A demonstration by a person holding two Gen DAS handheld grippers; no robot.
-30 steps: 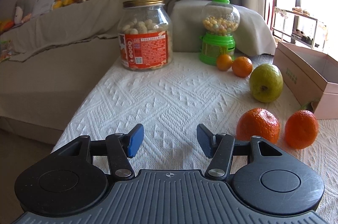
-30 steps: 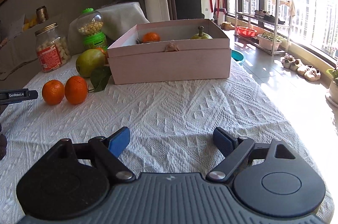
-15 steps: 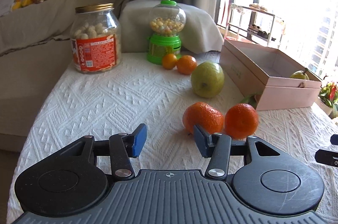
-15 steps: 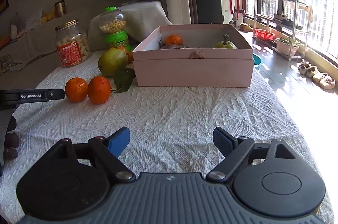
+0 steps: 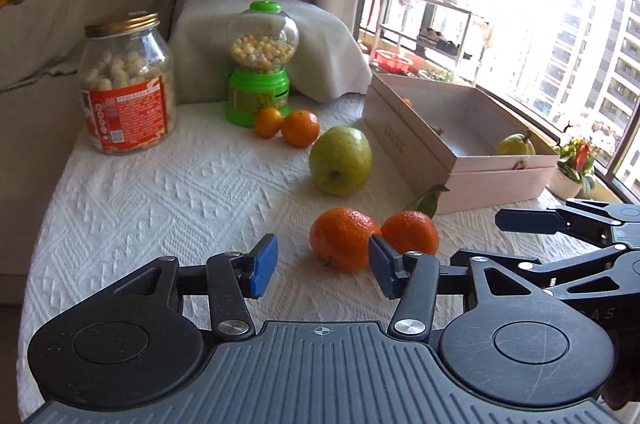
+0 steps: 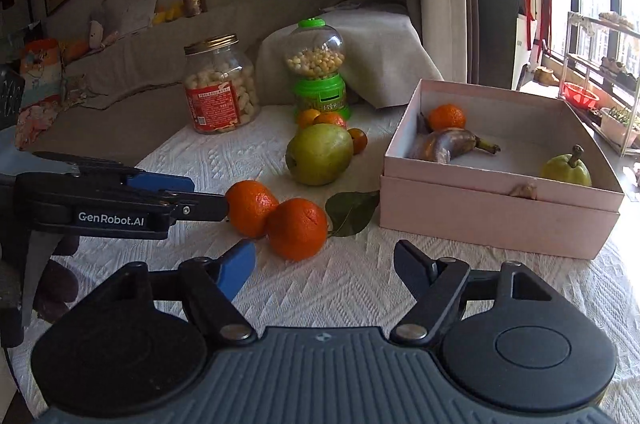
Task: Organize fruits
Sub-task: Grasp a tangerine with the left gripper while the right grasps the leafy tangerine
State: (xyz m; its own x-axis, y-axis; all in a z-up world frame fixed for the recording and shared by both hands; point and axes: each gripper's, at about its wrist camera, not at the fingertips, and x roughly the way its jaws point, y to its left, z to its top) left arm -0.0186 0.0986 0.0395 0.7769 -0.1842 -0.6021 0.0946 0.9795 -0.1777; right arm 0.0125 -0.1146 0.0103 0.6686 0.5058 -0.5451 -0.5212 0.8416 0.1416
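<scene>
Orange mandarins (image 5: 345,238) touching beside pink box (image 5: 496,180); left hand-held gripper (image 5: 322,266) apart, empty; right hand-held gripper (image 6: 325,266) closing, nothing between.

Left wrist view: pink box (image 5: 460,160) near wall hides most of its inside; only the top of an orange (image 5: 406,101) shows at the far corner, a dark bit (image 5: 438,132) unreadable. Right gripper (image 5: 560,236) cut by right edge. Right wrist view: left gripper (image 6: 188,198) cut by left edge, covering part of nearest orange (image 6: 252,202). Jar (image 6: 220,96) label too small to read.
</scene>
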